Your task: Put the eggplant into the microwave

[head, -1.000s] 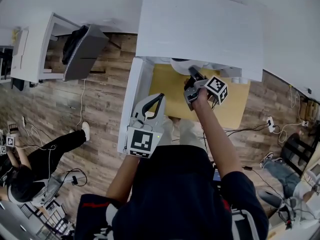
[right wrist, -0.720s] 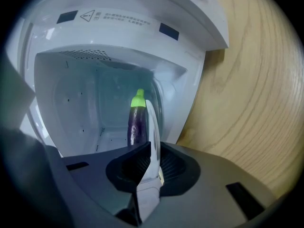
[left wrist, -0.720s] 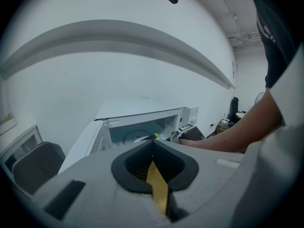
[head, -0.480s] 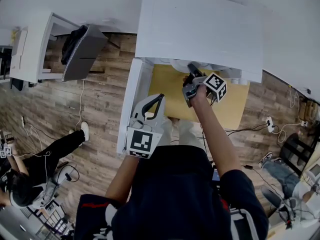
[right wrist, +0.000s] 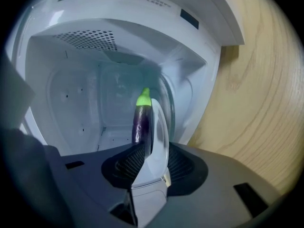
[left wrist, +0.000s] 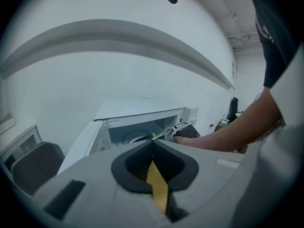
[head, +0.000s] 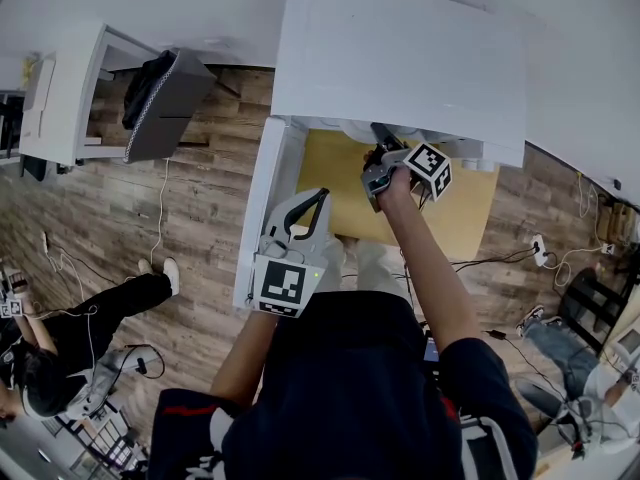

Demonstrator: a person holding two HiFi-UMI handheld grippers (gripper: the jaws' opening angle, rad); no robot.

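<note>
The white microwave (head: pixel 400 58) stands on a wooden table (head: pixel 340 188) with its door (head: pixel 262 203) swung open to the left. My right gripper (head: pixel 385 143) reaches into the cavity (right wrist: pixel 80 80). A purple eggplant (right wrist: pixel 141 122) with a green tip lies on a white plate (right wrist: pixel 160 127) inside. The plate's rim sits between my right gripper's (right wrist: pixel 148 163) jaws, which have just been opening and do not press on it. My left gripper (head: pixel 322 193) hangs back by the door, shut and empty (left wrist: pixel 153 142). From there the eggplant's green tip (left wrist: pixel 153 135) shows inside the microwave (left wrist: pixel 142 113).
The wooden table runs on to the right of the microwave (right wrist: pixel 256 103). A grey chair (head: pixel 165 108) and a white desk (head: pixel 60 98) stand at the left. Another person (head: pixel 90 318) sits on the floor at lower left. Cables and a power strip (head: pixel 545 248) lie at the right.
My right gripper has edged a little deeper under the microwave's top. The person on the floor has shifted a leg. My left gripper has stayed put.
</note>
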